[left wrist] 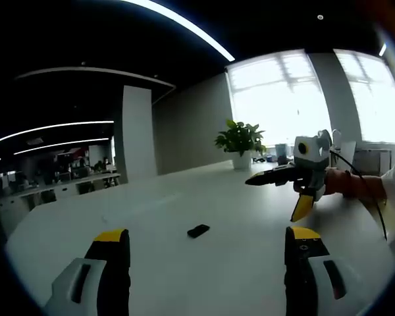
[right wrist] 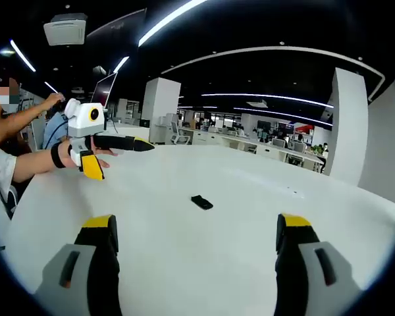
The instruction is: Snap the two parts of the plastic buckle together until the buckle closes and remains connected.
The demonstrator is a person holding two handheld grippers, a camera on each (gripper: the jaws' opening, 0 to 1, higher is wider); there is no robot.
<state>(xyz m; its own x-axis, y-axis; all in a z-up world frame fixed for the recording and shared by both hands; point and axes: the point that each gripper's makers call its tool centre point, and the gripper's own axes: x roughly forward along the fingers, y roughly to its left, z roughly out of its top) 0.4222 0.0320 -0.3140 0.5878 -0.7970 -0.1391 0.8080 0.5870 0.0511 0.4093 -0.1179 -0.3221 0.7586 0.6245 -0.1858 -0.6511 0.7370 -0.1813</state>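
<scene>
A small black plastic buckle [left wrist: 198,230] lies flat on the white table [left wrist: 145,204], and I cannot tell whether it is one part or two joined. My left gripper [left wrist: 207,237] hovers just short of it, jaws wide apart and holding nothing. The right gripper [left wrist: 273,199] comes in from the right, held by a hand above the table, also open. In the right gripper view the buckle [right wrist: 201,202] lies just beyond my open right gripper [right wrist: 195,222]. There the left gripper [right wrist: 125,161] is at the left, held by a hand, with its jaws spread.
A potted plant [left wrist: 240,141] stands at the table's far edge before bright windows. A white pillar [left wrist: 137,131] and rows of office desks [right wrist: 263,146] lie beyond the table. A person's arm [right wrist: 26,161] reaches in at the left.
</scene>
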